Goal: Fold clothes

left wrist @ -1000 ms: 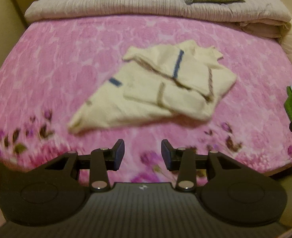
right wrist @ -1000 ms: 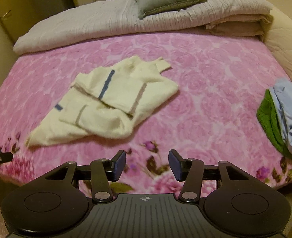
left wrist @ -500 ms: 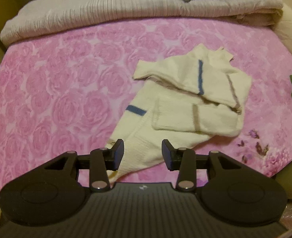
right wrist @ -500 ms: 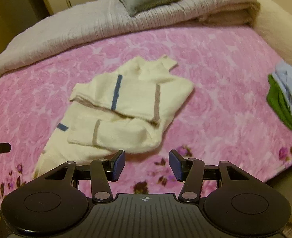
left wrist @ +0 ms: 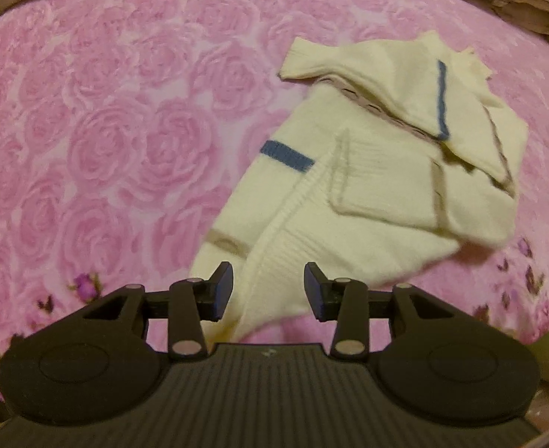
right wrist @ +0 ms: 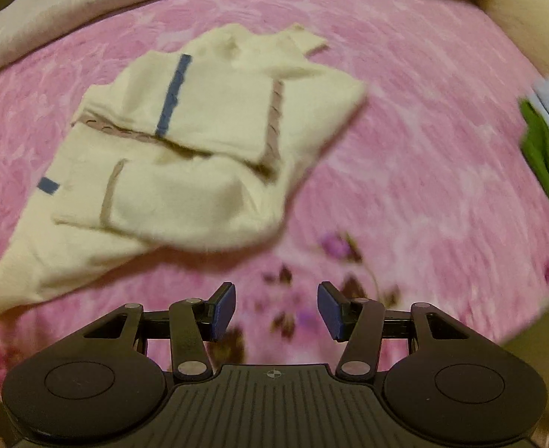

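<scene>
Cream knitted sweater with blue stripes [left wrist: 379,171]: soft, limp; grasp lower-centre hem. Left gripper [left wrist: 268,291] and right gripper [right wrist: 276,310] open, empty.

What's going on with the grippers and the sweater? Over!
Left gripper open, above cream knitted sweater's near corner. Right gripper open, over bare pink rose-patterned bedspread. Sweater partly folded, not gripped. Nothing in the way.
</scene>
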The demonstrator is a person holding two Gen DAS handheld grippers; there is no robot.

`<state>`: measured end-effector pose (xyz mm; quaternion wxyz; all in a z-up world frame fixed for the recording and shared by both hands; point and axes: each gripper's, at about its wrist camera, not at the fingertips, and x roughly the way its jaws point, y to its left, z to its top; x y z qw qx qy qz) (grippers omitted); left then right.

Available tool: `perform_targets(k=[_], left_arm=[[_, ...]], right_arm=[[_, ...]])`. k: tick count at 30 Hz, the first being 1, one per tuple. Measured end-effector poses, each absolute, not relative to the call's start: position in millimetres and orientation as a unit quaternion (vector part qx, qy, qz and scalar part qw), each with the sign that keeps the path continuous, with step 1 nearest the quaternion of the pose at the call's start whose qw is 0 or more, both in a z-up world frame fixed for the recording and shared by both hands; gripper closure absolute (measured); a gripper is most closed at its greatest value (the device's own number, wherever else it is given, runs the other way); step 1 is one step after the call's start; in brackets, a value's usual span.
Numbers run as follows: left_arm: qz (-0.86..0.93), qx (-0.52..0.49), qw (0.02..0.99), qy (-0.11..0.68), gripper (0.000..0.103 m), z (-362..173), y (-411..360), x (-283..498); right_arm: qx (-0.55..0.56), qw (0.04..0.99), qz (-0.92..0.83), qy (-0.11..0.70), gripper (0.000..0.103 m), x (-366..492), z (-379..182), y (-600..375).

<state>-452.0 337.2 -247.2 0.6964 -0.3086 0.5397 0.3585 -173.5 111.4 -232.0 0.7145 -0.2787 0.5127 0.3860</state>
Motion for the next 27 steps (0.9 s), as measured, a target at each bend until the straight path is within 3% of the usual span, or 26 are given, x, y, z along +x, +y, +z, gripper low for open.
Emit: perform_targets(k=[8, 19, 20, 21, 22, 27], left_arm=[[0.364, -0.322, 0.696, 0.529, 0.066, -294.2, 377.3, -427.0], [0.361, -0.347, 0.685, 0.529, 0.066, -328.9, 398.6, -412.5], [0.361, -0.347, 0.683, 0.531, 0.066, -330.4, 398.9, -411.6], [0.361, -0.347, 0.682, 0.533, 0.066, -331.5, 399.5, -410.4], [0.361, -0.346, 0.681, 0.535, 0.066, -332.1, 400.2, -408.8], [0.356, -0.324, 0.692, 0.538, 0.066, -325.5, 406.7, -400.4]], right_arm=[[-0.376, 0.713, 0.474, 0.354, 0.050, -168.6, -282.1, 192.4], [-0.519, 0.616, 0.569, 0.164, 0.051, -208.1, -351.0, 243.4], [-0.527, 0.606, 0.577, 0.150, 0.052, -209.0, -357.0, 246.2], [-0.521, 0.603, 0.585, 0.148, 0.085, -206.1, -359.2, 247.5], [-0.485, 0.618, 0.593, 0.178, 0.094, -194.4, -352.5, 245.2], [-0.223, 0.736, 0.561, 0.306, 0.096, -117.5, -294.4, 198.2]])
